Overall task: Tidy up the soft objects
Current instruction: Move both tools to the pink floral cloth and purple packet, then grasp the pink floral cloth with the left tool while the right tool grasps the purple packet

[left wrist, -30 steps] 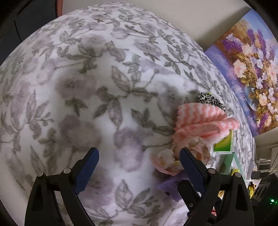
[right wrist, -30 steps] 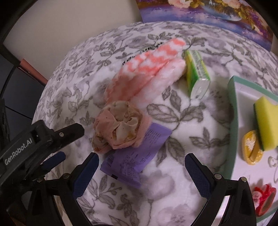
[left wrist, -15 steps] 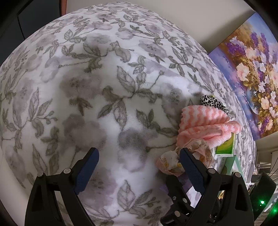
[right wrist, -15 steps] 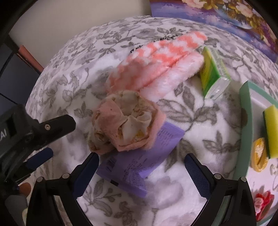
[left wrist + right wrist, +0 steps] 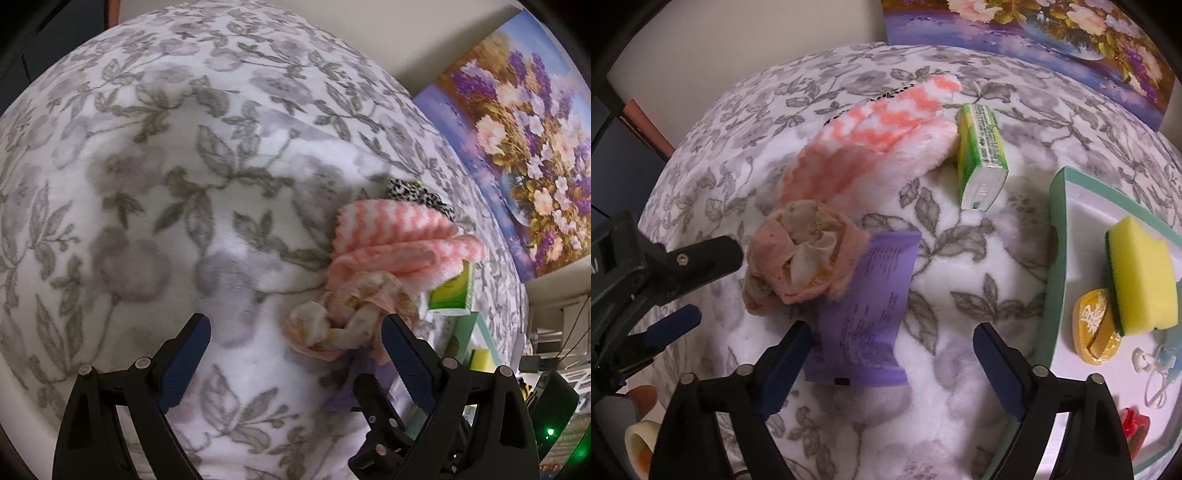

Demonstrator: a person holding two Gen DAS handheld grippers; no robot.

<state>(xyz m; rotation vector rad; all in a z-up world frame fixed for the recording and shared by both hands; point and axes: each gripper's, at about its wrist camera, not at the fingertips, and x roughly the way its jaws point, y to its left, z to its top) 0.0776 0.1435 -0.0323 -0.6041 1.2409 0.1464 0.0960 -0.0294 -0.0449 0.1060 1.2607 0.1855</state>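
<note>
A crumpled pink and cream cloth (image 5: 801, 258) lies on the floral blanket (image 5: 960, 280), next to a folded pink-and-white striped towel (image 5: 879, 144). A purple packet (image 5: 871, 314) lies partly under the cloth. My right gripper (image 5: 892, 354) is open and empty, just over the packet. My left gripper (image 5: 295, 354) is open and empty, left of the cloth (image 5: 347, 317), which touches its right finger. The striped towel (image 5: 399, 240) lies beyond, with a black-and-white scrunchie (image 5: 413, 192) behind it. The left gripper's body shows in the right wrist view (image 5: 657, 266).
A green tissue pack (image 5: 982, 158) lies right of the towel. A green-rimmed tray (image 5: 1056, 236) at the right holds a yellow sponge (image 5: 1141, 280), a gold piece (image 5: 1097, 325) and a red item (image 5: 1134, 428). A flower painting (image 5: 517, 147) leans on the wall.
My right gripper has moved forward and left, closer to the purple packet and crumpled cloth. My left gripper has shifted slightly; both stay open.
</note>
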